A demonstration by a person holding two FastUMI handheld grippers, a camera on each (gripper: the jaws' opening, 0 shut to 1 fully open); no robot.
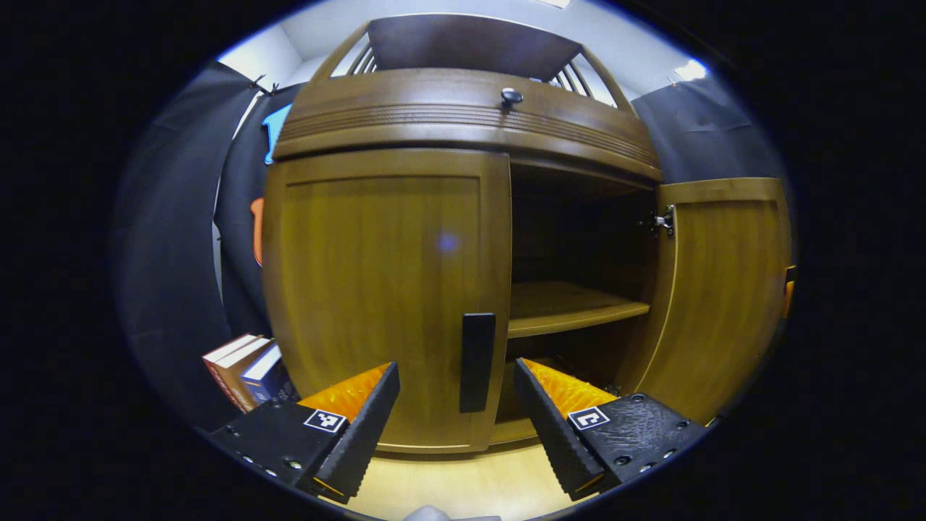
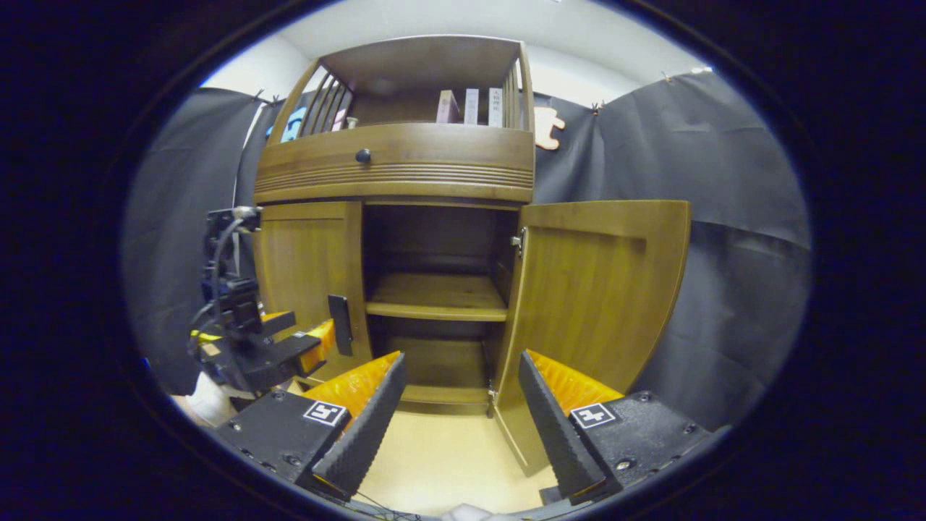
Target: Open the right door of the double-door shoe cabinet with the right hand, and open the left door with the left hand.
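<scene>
**Spotter:** Where does the cabinet stand?

**Operator:** The right door (image 2: 600,304) is swung wide, showing the shelf (image 2: 434,300) inside. The left door (image 1: 383,297) is flat against its frame, not yet opened. Its black handle (image 1: 477,362) sits on the inner edge, low down.

**Spotter:** And your claws?

**Operator:** My left claw (image 1: 457,420) is spread, empty, with the handle lined up between its fingers but apparently a little ahead of the tips. From the right gripper view I see it close beside that handle; I can't tell whether it touches. My right claw (image 2: 461,416) is also spread, holding nothing, hanging back off the open door.

**Spotter:** What worries you?

**Operator:** I judge the risk is pinching too early: if I squeeze before the handle is properly between the pads, they'll slide off its edge. Pulling straight back instead of following the hinge arc could also slip the grip. The books (image 1: 242,369) on the floor to the left may block the door's swing.
</scene>
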